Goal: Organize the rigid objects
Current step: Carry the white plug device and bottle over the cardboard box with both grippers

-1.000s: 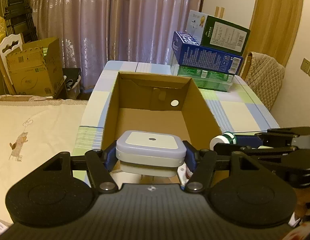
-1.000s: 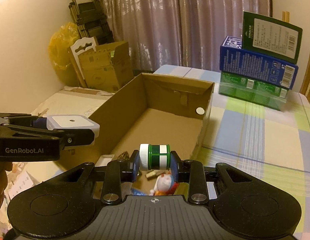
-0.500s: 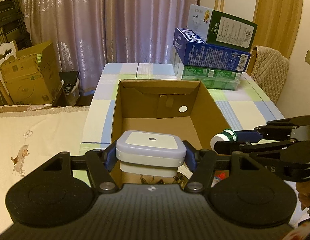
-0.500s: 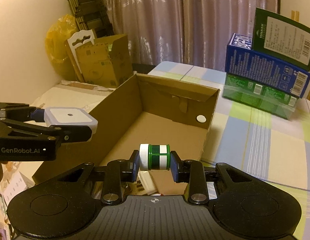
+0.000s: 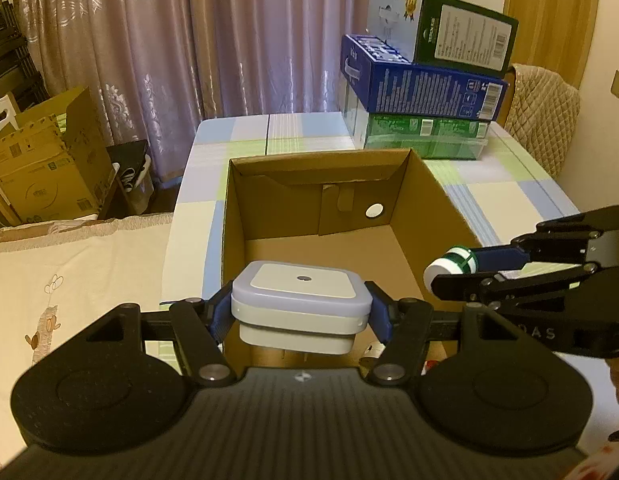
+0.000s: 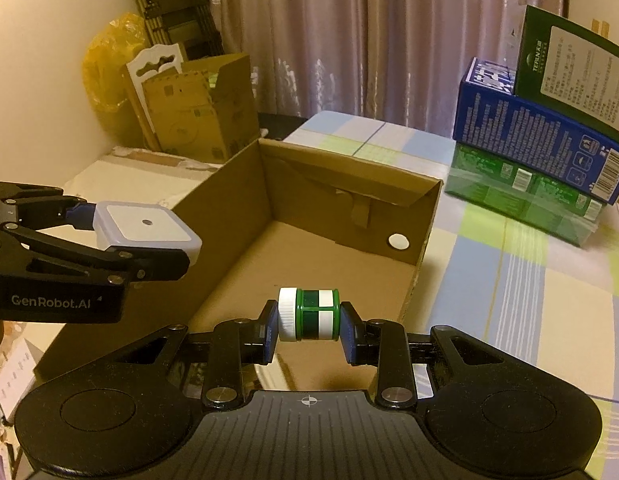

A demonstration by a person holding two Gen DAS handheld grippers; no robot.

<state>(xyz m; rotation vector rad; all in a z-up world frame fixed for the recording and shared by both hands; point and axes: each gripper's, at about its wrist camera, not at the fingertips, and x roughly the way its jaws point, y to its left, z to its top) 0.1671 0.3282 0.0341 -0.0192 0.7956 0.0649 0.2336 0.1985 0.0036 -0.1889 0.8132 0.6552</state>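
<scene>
Currently my left gripper [image 5: 301, 314] clamps the white square device [image 5: 301, 300] by its flat sides, and my right gripper [image 6: 308, 330] pinches the small green bottle [image 6: 309, 314] end to end, both above the cardboard box [image 6: 349, 200]. Both look light and rigid; the round bottle may slip.

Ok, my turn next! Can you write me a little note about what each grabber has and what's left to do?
Left gripper: shut on the white square box.
Right gripper: shut on the green and white bottle.
Both hang over the near end of the open cardboard box, whose floor looks bare.
Done: both things picked up.
Left: probably lower each into the box and let go.
</scene>
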